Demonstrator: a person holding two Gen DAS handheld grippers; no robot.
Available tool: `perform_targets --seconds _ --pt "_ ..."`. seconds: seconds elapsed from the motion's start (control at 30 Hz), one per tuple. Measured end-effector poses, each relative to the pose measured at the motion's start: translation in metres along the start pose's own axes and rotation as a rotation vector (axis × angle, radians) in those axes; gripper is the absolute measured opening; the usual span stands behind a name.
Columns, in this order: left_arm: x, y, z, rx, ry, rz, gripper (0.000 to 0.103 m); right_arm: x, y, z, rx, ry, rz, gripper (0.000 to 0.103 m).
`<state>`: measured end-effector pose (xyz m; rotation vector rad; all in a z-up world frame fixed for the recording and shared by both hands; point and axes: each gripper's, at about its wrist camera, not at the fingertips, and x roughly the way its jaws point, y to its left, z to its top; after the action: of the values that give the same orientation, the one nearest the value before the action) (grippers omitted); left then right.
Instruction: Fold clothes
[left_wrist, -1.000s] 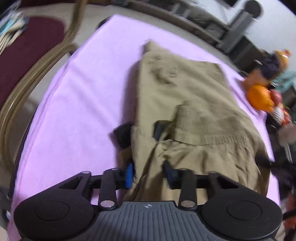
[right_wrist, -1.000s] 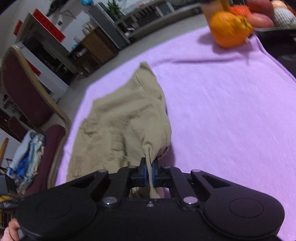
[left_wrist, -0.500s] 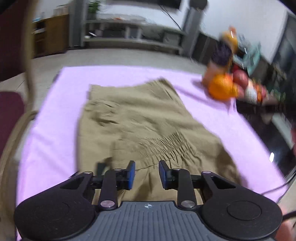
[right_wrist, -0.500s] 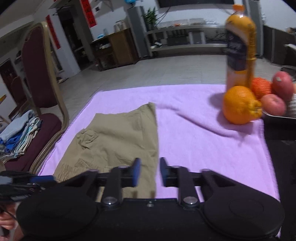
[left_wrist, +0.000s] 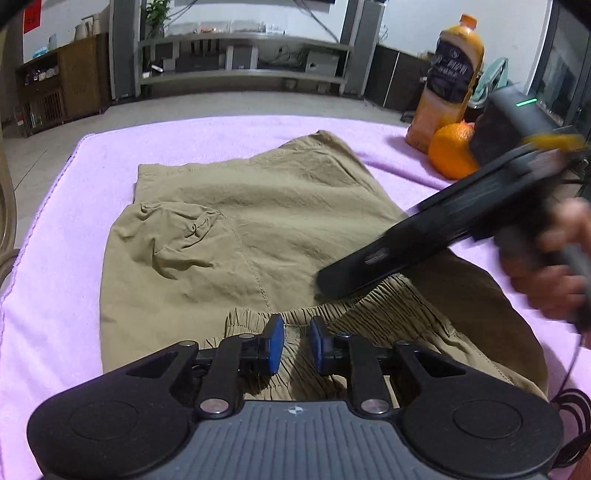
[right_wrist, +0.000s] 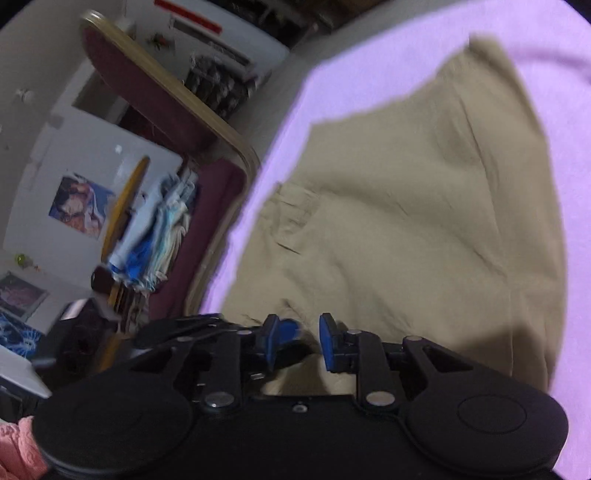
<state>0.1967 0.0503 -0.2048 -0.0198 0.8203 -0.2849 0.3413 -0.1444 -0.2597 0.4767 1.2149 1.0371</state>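
Shorts (left_wrist: 295, 221) blur in right view; waistband hem hidden behind left tongs (left_wrist: 296, 345).

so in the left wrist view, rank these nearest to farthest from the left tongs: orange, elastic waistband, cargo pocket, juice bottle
1. elastic waistband: right at the left tongs, with a visible gap between the pads.
2. cargo pocket: ahead, to the left on the shorts.
3. orange: far right, on the purple cloth.
4. juice bottle: just behind the orange.
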Motion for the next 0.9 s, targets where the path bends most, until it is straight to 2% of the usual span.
perform_targets --seconds 0.03,0.07,0.13,0.23,0.3,0.33,0.37,0.4,0.47,0.5,0.63,0.67,0.73,0.8,0.83,0.9 --pt "-0.001 0.0 -0.001 0.006 -0.006 -0.002 0.019 0.006 -0.012 0.006 0.015 0.001 0.001 0.0" --pt "-0.001 0.001 -0.002 0.012 -0.011 -0.003 0.019 0.012 -0.024 0.013 0.031 -0.002 0.002 0.0" --pt "-0.001 0.0 -0.003 0.023 -0.018 -0.002 0.019 -0.001 -0.047 0.027 0.099 -0.16 0.001 0.0" --pt "-0.002 0.0 -0.004 0.024 -0.028 -0.002 0.019 -0.032 -0.069 0.041 0.184 -0.491 -0.167 0.0" --pt "-0.002 0.001 -0.004 0.021 -0.026 -0.005 0.019 -0.054 -0.081 0.042 0.28 -0.663 -0.217 0.0" --pt "-0.002 0.001 -0.003 0.02 -0.024 -0.007 0.019 -0.062 -0.083 0.041 0.312 -0.704 -0.225 0.005" --pt "-0.002 0.002 -0.002 0.018 -0.022 -0.01 0.019 -0.067 -0.08 0.039 0.314 -0.71 -0.23 0.022" --pt "-0.002 0.003 0.001 0.013 -0.011 -0.012 0.019 -0.073 -0.078 0.037 0.315 -0.713 -0.232 0.023" --pt "-0.007 0.006 0.015 -0.01 0.024 -0.024 0.018 -0.077 -0.07 0.03 0.268 -0.644 -0.151 0.023" --pt "-0.014 0.009 0.022 -0.031 0.015 -0.043 0.018 -0.079 -0.063 0.026 0.223 -0.609 -0.132 0.023" --pt "-0.034 0.025 0.059 -0.053 -0.098 -0.059 0.021 -0.079 -0.03 0.008 0.035 -0.443 -0.061 0.023" --pt "-0.025 0.032 0.067 -0.05 -0.093 -0.048 0.022 -0.075 -0.024 0.008 0.016 -0.401 -0.044 0.023" --pt "-0.002 0.045 0.082 -0.054 -0.063 -0.031 0.02 -0.062 -0.018 0.008 -0.007 -0.313 -0.023 0.013" --pt "0.038 0.061 0.087 -0.096 0.043 -0.039 0.017 -0.046 -0.015 0.009 -0.013 -0.222 -0.016 0.009" --pt "0.055 0.066 0.089 -0.109 0.076 -0.032 0.017 -0.039 -0.018 0.01 0.005 -0.209 -0.031 0.009" --pt "0.073 0.07 0.092 -0.115 0.073 0.027 0.019 -0.026 -0.024 0.012 0.043 -0.183 -0.061 0.008"
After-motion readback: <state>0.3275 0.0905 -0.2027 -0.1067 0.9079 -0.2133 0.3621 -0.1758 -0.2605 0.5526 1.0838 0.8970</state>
